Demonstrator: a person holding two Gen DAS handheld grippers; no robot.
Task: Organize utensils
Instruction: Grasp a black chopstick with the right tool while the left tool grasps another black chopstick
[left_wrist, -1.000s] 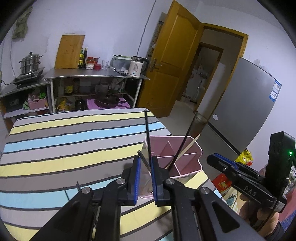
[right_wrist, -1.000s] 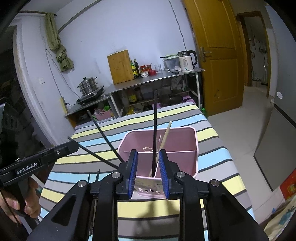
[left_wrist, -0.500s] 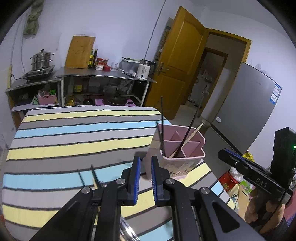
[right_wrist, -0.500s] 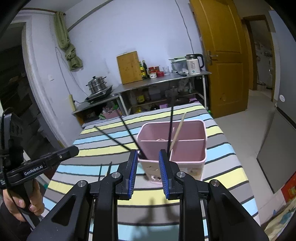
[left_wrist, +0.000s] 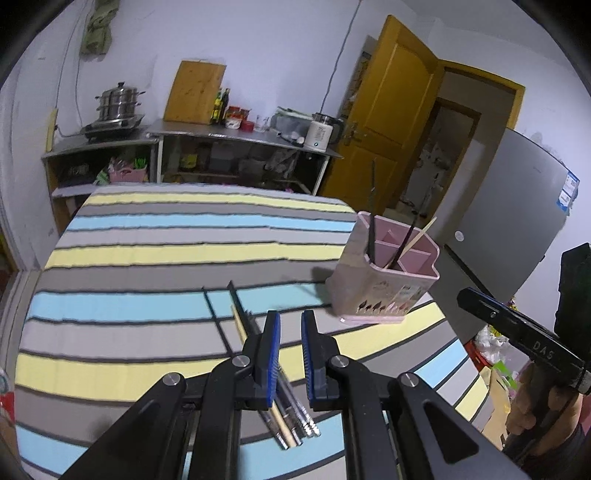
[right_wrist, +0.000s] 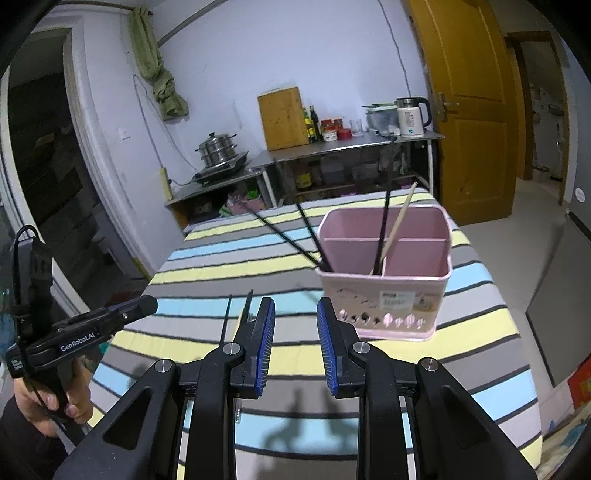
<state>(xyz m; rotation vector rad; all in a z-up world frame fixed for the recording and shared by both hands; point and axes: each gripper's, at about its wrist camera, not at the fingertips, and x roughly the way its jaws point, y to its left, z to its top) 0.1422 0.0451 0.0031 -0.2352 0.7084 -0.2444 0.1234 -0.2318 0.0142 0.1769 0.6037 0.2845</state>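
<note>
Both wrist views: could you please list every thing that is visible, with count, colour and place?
holder: one, pink, on table's right side
chopsticks in holder: about four; three black, one pale wood
loose chopsticks: several, mixed, lying beneath left gripper
tablecloth: one, striped, covering table
kettle: one, white, on steel shelf
steamer pot: one, steel, on hob
cutting board: one, wooden, against wall
left gripper: empty, nearly shut
right gripper: empty, open
</note>
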